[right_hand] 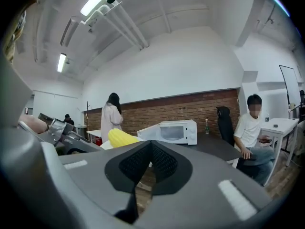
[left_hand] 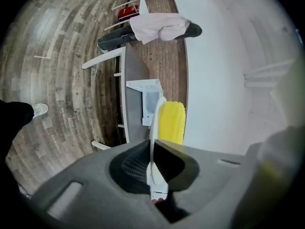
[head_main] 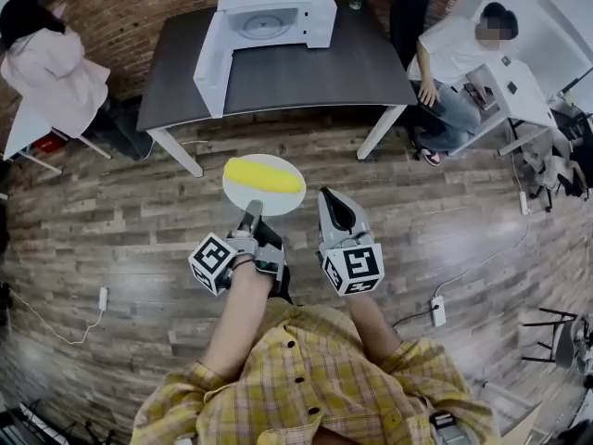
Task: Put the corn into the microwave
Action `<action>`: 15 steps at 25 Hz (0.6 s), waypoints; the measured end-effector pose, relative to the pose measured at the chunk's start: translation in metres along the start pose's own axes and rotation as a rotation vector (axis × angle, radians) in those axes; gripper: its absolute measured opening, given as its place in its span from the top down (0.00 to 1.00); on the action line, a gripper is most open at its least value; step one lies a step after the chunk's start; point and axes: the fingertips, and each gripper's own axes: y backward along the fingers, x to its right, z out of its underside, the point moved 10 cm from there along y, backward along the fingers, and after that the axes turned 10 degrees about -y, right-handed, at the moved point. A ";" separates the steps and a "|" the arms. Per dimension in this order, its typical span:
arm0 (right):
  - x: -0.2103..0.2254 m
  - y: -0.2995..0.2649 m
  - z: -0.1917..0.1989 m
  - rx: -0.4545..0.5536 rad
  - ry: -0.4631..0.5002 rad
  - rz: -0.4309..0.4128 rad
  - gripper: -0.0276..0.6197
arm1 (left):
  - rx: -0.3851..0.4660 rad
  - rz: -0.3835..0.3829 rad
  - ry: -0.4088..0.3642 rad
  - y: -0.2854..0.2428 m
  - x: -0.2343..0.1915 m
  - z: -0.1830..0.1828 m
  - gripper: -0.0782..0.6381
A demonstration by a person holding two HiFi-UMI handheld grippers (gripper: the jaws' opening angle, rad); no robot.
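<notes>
Holding the corn (head_main: 264, 175) flat on a white plate (head_main: 289, 199) in the air, well short of the microwave (head_main: 278, 12). Pinching the plate's rim on the side away from the microwave with the left gripper (head_main: 251, 213), jaws clamped on it. Right gripper (head_main: 332, 204) just beside the plate, jaws seemingly together and empty. Ahead, microwave door swung open, on a dark bench (head_main: 324, 68).

Open-plan office/lab rm; brick wall (head_main: 139, 7), wood-plank floor (head_main: 120, 202); ppl (head_main: 459, 49) at white desks (head_main: 519, 95); microwave (head_main: 278, 17) on dark table (head_main: 315, 72); strip lights (right_hand: 62, 62) overhead; power strip (head_main: 437, 311) w/ cable on floor.
</notes>
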 end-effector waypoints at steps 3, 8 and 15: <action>0.011 -0.051 -0.020 0.011 -0.004 0.017 0.95 | -0.013 -0.002 -0.023 -0.045 0.012 -0.032 0.87; 0.026 -0.132 -0.050 0.044 -0.020 0.021 0.95 | -0.018 0.033 -0.022 -0.120 0.035 -0.082 0.87; 0.040 -0.211 -0.073 0.065 -0.001 0.043 0.95 | -0.039 0.039 -0.034 -0.193 0.049 -0.132 0.87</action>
